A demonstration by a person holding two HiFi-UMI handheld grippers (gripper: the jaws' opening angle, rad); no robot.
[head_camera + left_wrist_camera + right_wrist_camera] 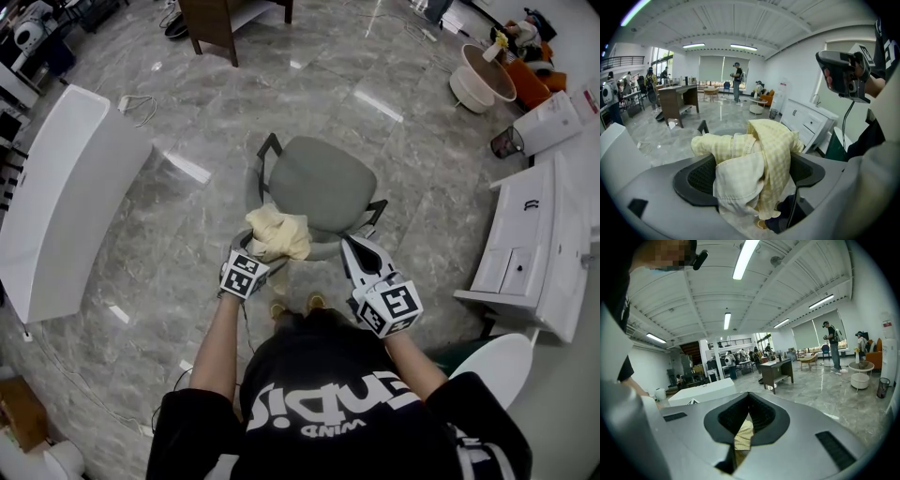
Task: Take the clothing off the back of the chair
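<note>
A bunched pale yellow checked garment (277,234) hangs over the back of a grey office chair (323,183), at the back's left end. My left gripper (251,265) reaches it from below in the head view. In the left gripper view the garment (754,150) fills the space between the wide-spread jaws of the left gripper (750,176), which is open around it. My right gripper (352,246) points at the chair back's right end, apart from the garment. Its jaws are shut on nothing; in the right gripper view a strip of the garment (743,439) shows past the right gripper (749,399).
A long white table (66,187) stands at the left and a white cabinet (530,244) at the right. A dark wooden desk (220,19) and a round beige stool (483,80) are farther off. Several people stand in the distance.
</note>
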